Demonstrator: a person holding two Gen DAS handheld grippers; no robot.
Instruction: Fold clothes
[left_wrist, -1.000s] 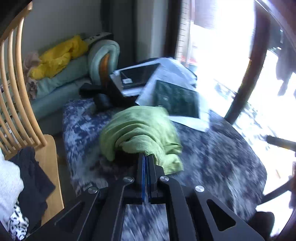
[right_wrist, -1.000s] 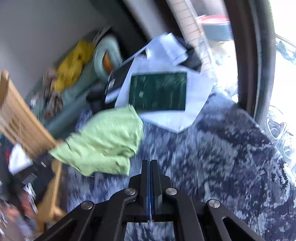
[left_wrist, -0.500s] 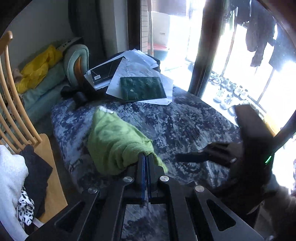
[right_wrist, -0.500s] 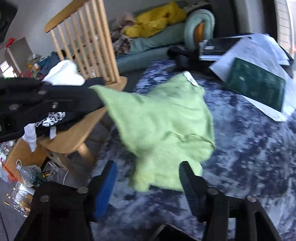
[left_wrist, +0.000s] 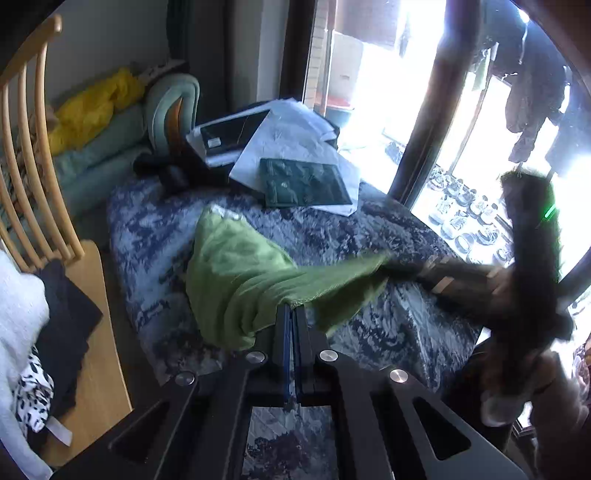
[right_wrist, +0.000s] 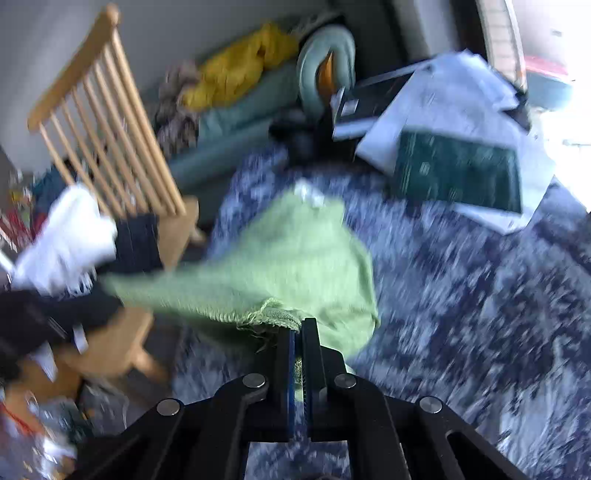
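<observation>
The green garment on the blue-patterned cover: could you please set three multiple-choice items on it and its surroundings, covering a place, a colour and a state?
1. Where does the dark green booklet lie?
A. On white papers at the far end of the cover
B. On the chair seat
C. Under the green garment

2. What colour is the cloth bundled on the teal cushions by the wall?
A. Red
B. Yellow
C. Purple

3. How is the green garment held?
A. By neither hand-held gripper
B. Only by the left one
C. Pinched by both, stretched between them

Answers: 1 A, the dark green booklet rests on white papers. 2 B, the yellow cloth shows on the teal cushions. 3 C, the left hand-held gripper and the right hand-held gripper are each shut on an edge of the green garment.
</observation>
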